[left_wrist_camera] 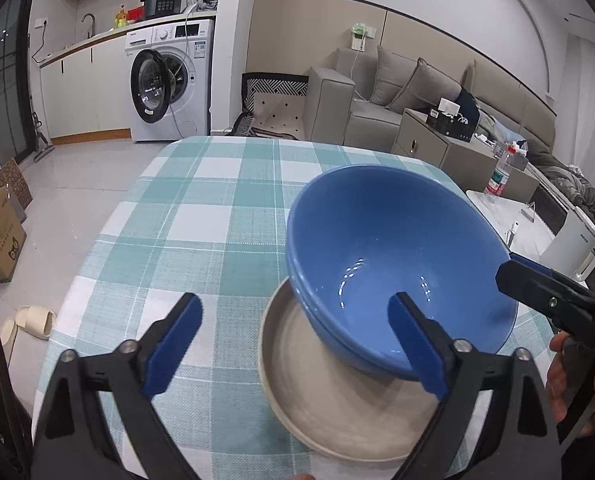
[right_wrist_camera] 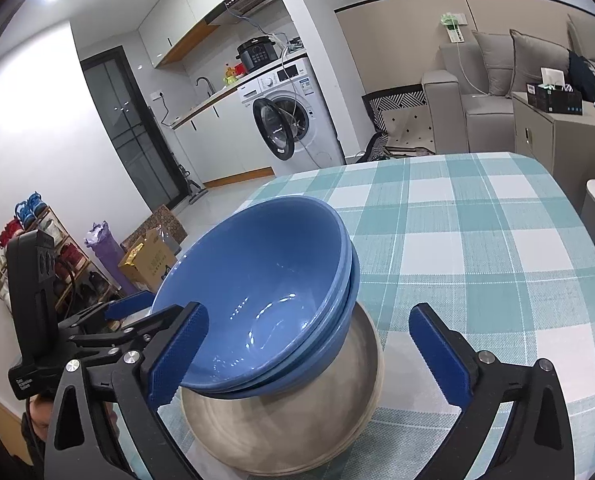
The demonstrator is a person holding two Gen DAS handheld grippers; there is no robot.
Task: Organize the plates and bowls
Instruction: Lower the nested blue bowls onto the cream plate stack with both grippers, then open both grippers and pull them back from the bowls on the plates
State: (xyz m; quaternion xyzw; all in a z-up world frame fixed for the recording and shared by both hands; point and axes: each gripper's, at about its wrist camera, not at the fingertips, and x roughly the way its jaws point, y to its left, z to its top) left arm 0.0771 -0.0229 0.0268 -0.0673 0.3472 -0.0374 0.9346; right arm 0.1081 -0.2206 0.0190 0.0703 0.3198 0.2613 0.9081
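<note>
I have both grippers' fingers [left_wrist_camera: 191,320] spread, pinching nothing: nested glossy blue ceramic bowls [left_wrist_camera: 393,264] rest tilted on stacked beige stoneware plates [left_wrist_camera: 337,412], consolidating the desk [left_wrist_camera: 201,216].

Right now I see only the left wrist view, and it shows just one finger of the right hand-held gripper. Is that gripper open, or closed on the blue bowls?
Observer: Open. In the right wrist view the right hand-held gripper has both fingers wide apart, and neither pad presses the blue bowls.
Operator: Where is its other finger?
Observer: Over the checked tablecloth, beside the grey plate and apart from it.
Operator: The bowls hide the plate's right side from me. Is something against it?
Observer: No. That rim is in plain sight here, with only tablecloth beside it.
</note>
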